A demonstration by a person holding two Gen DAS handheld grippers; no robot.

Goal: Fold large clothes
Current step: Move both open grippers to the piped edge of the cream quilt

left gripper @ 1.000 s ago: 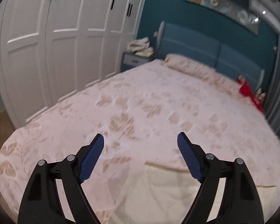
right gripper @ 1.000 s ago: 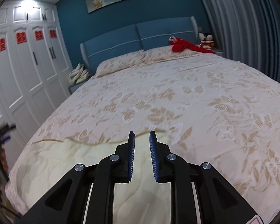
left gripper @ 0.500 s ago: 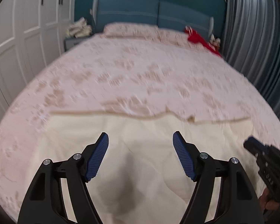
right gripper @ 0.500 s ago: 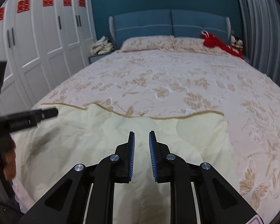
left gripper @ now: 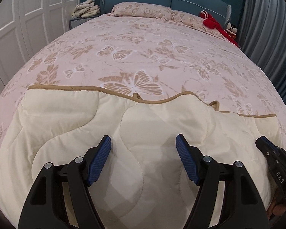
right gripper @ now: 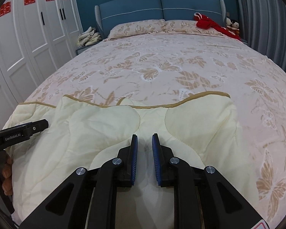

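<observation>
Left claw (left gripper: 143, 143) wide, now lower over cream quilt (left gripper: 124, 126)

A home bedroom was the setting: a wide bed (right gripper: 181, 61) under a butterfly-print cover stood against a padded blue headboard (right gripper: 160, 5) and teal wall, with matching pillows (right gripper: 137, 27) at its head. White wardrobe doors (right gripper: 34, 34) bearing red paper cut-outs lined one side, grey curtains (right gripper: 261, 15) the other, and small dolls (right gripper: 232, 23) sat in the corner.
</observation>
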